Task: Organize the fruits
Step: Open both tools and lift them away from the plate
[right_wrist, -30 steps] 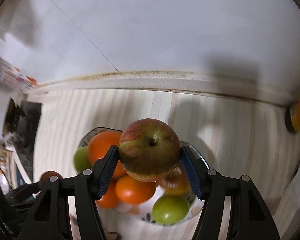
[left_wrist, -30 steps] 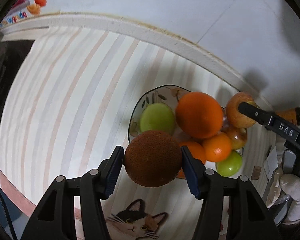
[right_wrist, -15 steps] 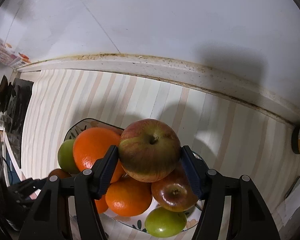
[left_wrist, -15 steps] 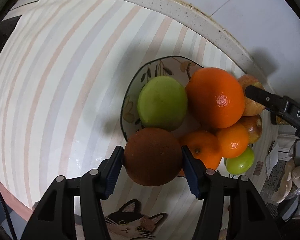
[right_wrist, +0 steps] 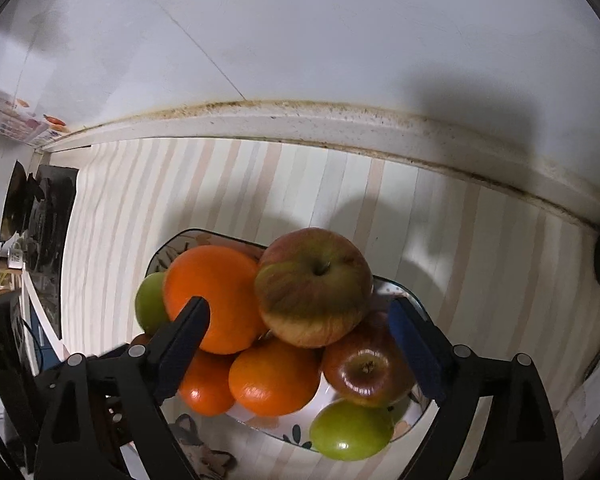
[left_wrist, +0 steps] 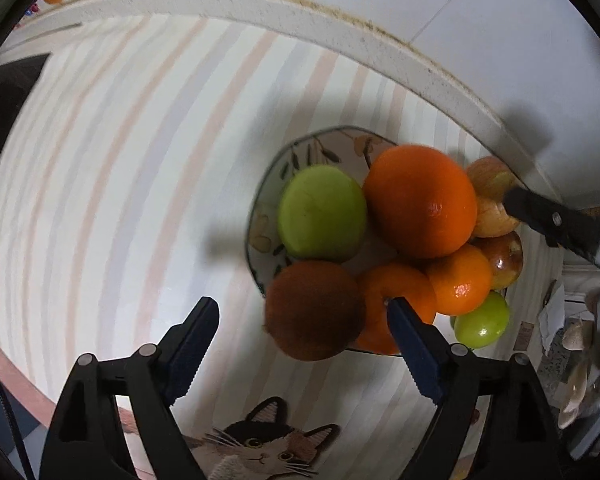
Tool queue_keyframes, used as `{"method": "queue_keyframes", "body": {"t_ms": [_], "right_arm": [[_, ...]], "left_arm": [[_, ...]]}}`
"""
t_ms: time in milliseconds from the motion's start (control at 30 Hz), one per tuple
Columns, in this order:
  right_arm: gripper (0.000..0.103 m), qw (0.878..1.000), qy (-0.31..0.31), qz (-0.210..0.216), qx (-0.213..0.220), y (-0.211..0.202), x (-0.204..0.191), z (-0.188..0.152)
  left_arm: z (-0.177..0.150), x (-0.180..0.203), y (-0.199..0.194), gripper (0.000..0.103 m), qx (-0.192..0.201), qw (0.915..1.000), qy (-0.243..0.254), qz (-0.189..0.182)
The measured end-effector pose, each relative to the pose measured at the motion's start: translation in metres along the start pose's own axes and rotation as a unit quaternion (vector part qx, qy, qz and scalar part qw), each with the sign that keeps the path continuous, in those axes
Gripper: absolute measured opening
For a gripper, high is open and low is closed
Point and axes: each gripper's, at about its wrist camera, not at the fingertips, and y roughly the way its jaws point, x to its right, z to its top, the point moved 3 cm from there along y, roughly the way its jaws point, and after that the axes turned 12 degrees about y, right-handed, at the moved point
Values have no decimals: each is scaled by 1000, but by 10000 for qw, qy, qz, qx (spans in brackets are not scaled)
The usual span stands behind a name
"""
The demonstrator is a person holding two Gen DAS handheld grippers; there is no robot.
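Left gripper: we see our left gripper (left_wrist: 302,326) spread wide, its blue ribbed pads clear of the fruit on both sides.
Brown fruit: the round, matte, rough-skinned brown fruit (left_wrist: 314,310) sits at the near left edge of the bowl, between the parted fingers, against the green apple and a glossy orange; we cannot tell if it rests fully.
Right gripper: our right gripper (right_wrist: 298,322) is also spread apart, its fingers flanking the pile without touching the apple.
Red-yellow apple: the streaked, smooth red-and-yellow apple (right_wrist: 314,286) lies on top of the heap, stem dimple up, leaning on the large orange.
Bowl: the shallow ceramic bowl (left_wrist: 312,146) with dark rim and painted leaf pattern holds all the fruit.
Other fruit: a large dimpled orange (left_wrist: 420,200), a dull round green apple (left_wrist: 322,212) at the far left, a small shiny dark red apple (right_wrist: 366,364), and a glossy small green apple (right_wrist: 350,430) at the near right.
Surface: a striped pastel tablecloth (left_wrist: 120,180) with a printed cat (left_wrist: 260,452) near us.
Far edge: a speckled white ledge (right_wrist: 340,128) below a pale wall.
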Motion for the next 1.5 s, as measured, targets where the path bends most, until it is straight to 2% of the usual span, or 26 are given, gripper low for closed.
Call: {"method": "queue_keyframes", "body": {"t_ms": [100, 200, 400, 533, 867, 1233, 1500], "right_arm": [[97, 9993, -53, -138, 356, -20, -1, -13], [97, 9954, -40, -537, 797, -39, 5, -35], [97, 9895, 115, -889, 1132, -61, 15, -81], [97, 9876, 285, -889, 1261, -77, 19, -109], [97, 9773, 498, -868, 1868, -136, 16, -173], [97, 9642, 558, -725, 2488, -213, -1, -237], [97, 9558, 498, -629, 2828, -258, -16, -279]], "left_arm": [[-1, -2, -12, 86, 99, 9998, 91, 119], [-4, -3, -20, 86, 208, 9990, 217, 340], [-13, 0, -37, 86, 442, 9950, 516, 735], [-25, 9, -54, 87, 642, 9910, 779, 878], [-68, 35, -114, 87, 1297, 9803, 1178, 912], [-118, 52, -190, 87, 2072, 9617, 1503, 977], [-155, 58, -231, 87, 2391, 9543, 1604, 805]]}}
